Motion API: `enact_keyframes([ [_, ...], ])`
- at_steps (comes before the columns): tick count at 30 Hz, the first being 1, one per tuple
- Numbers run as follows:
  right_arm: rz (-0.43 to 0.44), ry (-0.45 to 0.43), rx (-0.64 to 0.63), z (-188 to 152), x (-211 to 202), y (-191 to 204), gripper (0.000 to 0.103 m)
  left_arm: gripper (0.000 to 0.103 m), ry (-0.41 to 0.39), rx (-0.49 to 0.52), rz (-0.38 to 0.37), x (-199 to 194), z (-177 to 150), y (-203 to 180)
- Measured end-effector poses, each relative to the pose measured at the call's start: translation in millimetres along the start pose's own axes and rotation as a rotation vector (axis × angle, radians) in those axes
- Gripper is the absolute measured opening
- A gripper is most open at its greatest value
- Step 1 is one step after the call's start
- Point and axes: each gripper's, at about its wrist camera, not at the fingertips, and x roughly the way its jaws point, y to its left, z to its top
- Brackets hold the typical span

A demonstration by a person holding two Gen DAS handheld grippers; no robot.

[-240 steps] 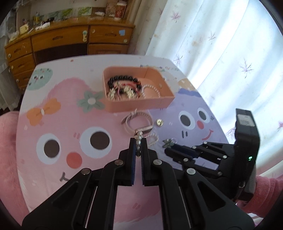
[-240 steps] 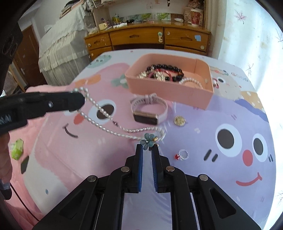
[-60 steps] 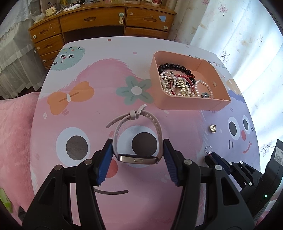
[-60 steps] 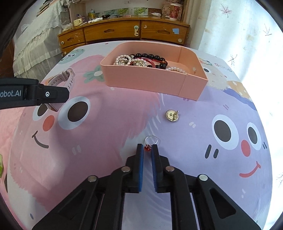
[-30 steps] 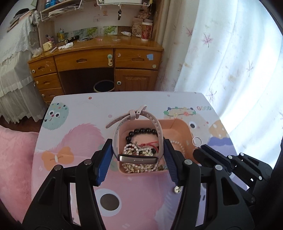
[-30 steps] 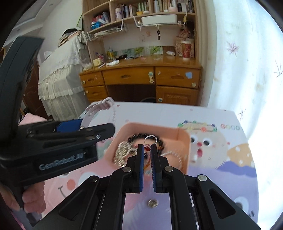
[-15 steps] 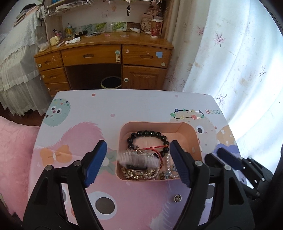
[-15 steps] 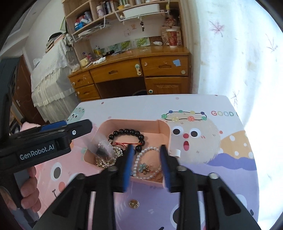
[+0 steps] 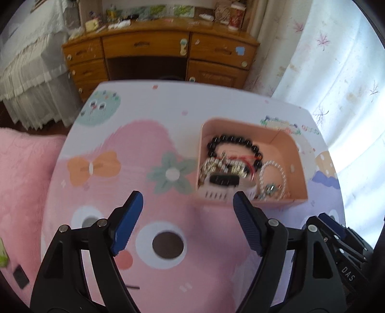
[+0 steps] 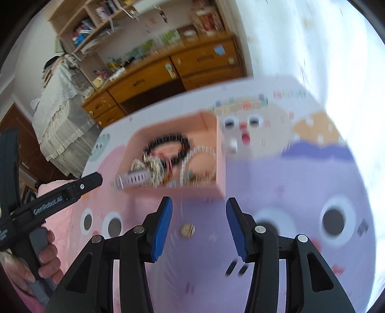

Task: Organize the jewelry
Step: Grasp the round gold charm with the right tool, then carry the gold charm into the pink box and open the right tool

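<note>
One round gold earring (image 10: 188, 230) lies near the rectangular pink tray (image 10: 220, 154).

A wooden desk (image 9: 158, 48) with drawers stands beyond the table's far edge, a white curtain (image 9: 336, 60) to its right, a lace-draped bed (image 9: 28, 72) left, and bookshelves (image 10: 134, 21) above the desk.

Cartoon-print table (image 9: 101, 134): pink tray (image 9: 299, 168), gold earring (image 10: 188, 230)
</note>
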Motion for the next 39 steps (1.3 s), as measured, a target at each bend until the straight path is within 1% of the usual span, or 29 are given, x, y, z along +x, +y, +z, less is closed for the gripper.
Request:
enact_keyframes([
  [2,-0.014,0.045,0.038,-10.6,10.0,-1.5,0.047,0.075,0.054,-0.020,0.005,6.8,-14.6,8.6],
  [5,-0.062,0.099,0.086,-24.5,24.3,-3.6,0.047,0.075,0.107,-0.036,0.015,14.1,-32.7,16.2],
  [8,-0.097,0.120,0.101,-31.5,34.3,-3.9,0.047,0.075,0.137,-0.039,0.017,18.0,-44.2,20.8],
  [10,-0.117,0.114,0.088,-34.1,38.7,-1.6,0.047,0.075,0.146,-0.043,0.019,18.1,-50.0,23.4],
  [14,-0.159,0.109,0.021,-33.2,48.7,9.3,0.047,0.075,0.153,-0.056,0.019,17.9,-55.9,29.6],
  [19,-0.185,0.116,-0.075,-31.2,57.2,30.5,0.046,0.075,0.158,-0.092,0.030,17.0,-61.4,40.7],
  [24,-0.199,0.112,-0.139,-34.0,62.1,49.1,0.035,0.075,0.156,-0.131,0.043,13.4,-65.0,54.4],
  [31,-0.214,0.095,-0.209,-34.7,67.0,62.7,0.026,0.075,0.153,-0.165,0.064,9.6,-69.7,70.0],
  [33,-0.216,0.093,-0.232,-35.0,68.6,65.6,0.020,0.075,0.154,-0.171,0.064,8.9,-70.7,72.0],
  [39,-0.184,0.099,-0.250,-35.2,68.6,72.1,0.018,0.075,0.144,-0.160,0.055,2.9,-70.5,70.5],
])
